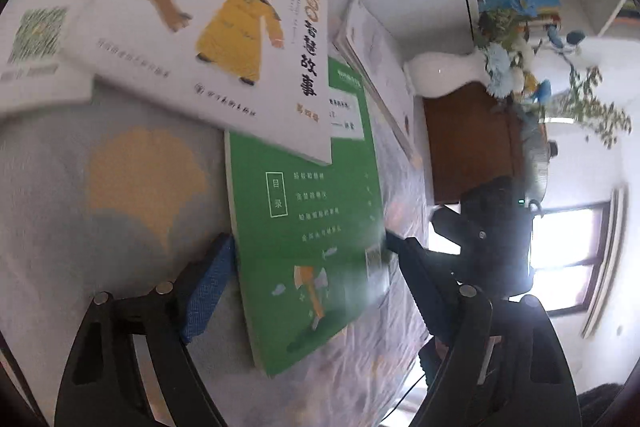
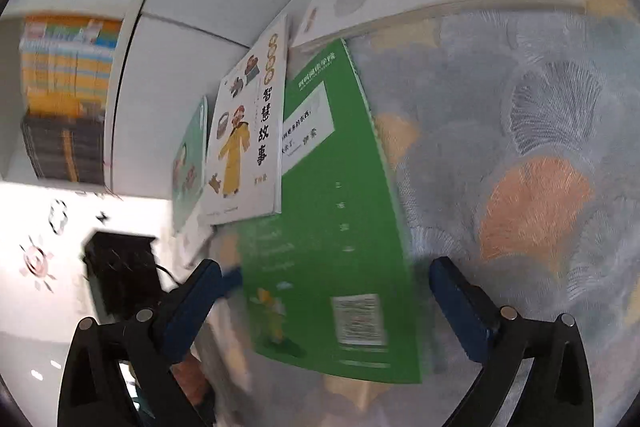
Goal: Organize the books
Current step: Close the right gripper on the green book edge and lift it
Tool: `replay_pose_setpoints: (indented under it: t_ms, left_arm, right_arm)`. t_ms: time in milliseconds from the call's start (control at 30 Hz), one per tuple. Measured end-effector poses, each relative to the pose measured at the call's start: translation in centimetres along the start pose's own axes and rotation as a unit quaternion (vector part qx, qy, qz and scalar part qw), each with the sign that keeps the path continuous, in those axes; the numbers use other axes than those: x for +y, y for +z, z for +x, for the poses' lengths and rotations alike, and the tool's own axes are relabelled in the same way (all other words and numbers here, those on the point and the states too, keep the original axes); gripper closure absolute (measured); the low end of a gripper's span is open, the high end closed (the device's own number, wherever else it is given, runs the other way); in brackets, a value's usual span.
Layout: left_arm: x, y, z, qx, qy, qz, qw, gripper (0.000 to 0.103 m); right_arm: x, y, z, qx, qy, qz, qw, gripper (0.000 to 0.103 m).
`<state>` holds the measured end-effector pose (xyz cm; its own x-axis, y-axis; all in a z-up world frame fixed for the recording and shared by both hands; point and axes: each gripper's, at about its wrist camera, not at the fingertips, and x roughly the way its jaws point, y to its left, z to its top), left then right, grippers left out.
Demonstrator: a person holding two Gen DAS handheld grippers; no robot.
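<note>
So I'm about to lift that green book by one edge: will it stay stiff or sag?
The green book looks thin and soft-covered, so it would probably sag and weigh little. Its glossy cover may slip. The white storybook overlaps its far end, so that could drag along.

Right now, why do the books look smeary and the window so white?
Left wrist view: the window is blown out by daylight, and the green book looks streaky with motion blur. Right wrist view: the bookshelf smears, and the fisheye bends straight edges.
</note>
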<state>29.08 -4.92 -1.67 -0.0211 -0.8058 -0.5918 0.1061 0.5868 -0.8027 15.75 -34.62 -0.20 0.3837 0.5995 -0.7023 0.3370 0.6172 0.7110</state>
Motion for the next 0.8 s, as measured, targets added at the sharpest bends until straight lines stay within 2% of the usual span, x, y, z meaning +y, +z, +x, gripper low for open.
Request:
replay_pose_setpoints:
  t_ms: [33,67,100,133,167,200,267,300,367,400,433,500,600,700,767,800]
  left_arm:
    - [0.3,-0.5,0.2,0.010,-0.016,-0.013,0.9997,0.023]
    - [0.6,-1.0,0.3,0.019,-0.028,-0.029,0.9990,0.023]
    - [0.7,-1.8,0.4,0.016,-0.034,-0.037,0.9986,0.023]
    - [0.5,-2.5,0.4,0.020,-0.031,-0.036,0.9987,0.024]
    - [0.2,-3.3,0.3,0.016,-0.017,-0.027,0.9994,0.026]
    - [-0.2,-4.3,0.2,0.016,0.000,-0.020,0.9997,0.028]
    - [-0.4,-5.7,-0.2,0.010,0.005,-0.028,0.9996,0.028]
    - [-0.2,-6.7,-0.2,0.015,-0.023,-0.047,0.9985,0.029]
    - [0.6,-8.7,0.9,0.040,-0.073,-0.102,0.9914,0.035]
    - [0.8,-10.1,1.3,0.044,-0.067,-0.112,0.9904,0.045]
    - [0.5,-11.1,1.2,0.032,-0.052,-0.101,0.9930,0.053]
    - [0.3,-13.2,0.7,0.017,-0.048,-0.102,0.9935,0.056]
    - [1.0,-15.9,0.6,0.007,-0.096,-0.154,0.9834,0.055]
    - [0.1,-17.9,-0.6,-0.031,-0.132,-0.173,0.9757,0.055]
    - [-0.8,-18.7,-2.1,-0.067,-0.132,-0.182,0.9722,0.056]
    - [-1.5,-19.3,-2.8,-0.086,-0.124,-0.188,0.9705,0.063]
  right_arm:
    - [-0.3,0.2,0.1,0.016,0.017,0.010,1.000,0.000]
    - [-0.9,0.3,0.4,0.041,0.053,0.024,0.997,0.000]
    - [-1.9,-0.2,1.6,0.092,0.142,0.066,0.983,0.000]
    - [-2.6,-1.3,3.1,0.138,0.224,0.114,0.958,0.002]
    - [-3.0,-2.6,4.3,0.161,0.265,0.143,0.940,0.016]
    - [-3.1,-4.2,4.7,0.159,0.247,0.137,0.946,0.027]
    - [-3.0,-5.9,4.0,0.128,0.215,0.108,0.962,0.047]
    - [-3.4,-6.8,3.4,0.106,0.221,0.120,0.962,0.055]
    - [-5.0,-8.5,2.2,0.062,0.235,0.164,0.956,0.091]
    - [-5.9,-9.6,1.9,0.050,0.225,0.192,0.954,0.093]
    - [-6.6,-10.6,1.5,0.045,0.214,0.208,0.953,0.093]
    - [-7.0,-12.3,0.5,0.030,0.209,0.212,0.954,0.093]
    - [-6.8,-14.5,-1.2,0.021,0.223,0.218,0.950,0.096]
    - [-5.4,-16.4,-3.4,0.004,0.213,0.199,0.956,0.096]
    - [-5.1,-17.7,-4.5,0.018,0.241,0.193,0.951,0.096]
    - [-4.6,-18.6,-4.6,0.033,0.263,0.196,0.944,0.096]
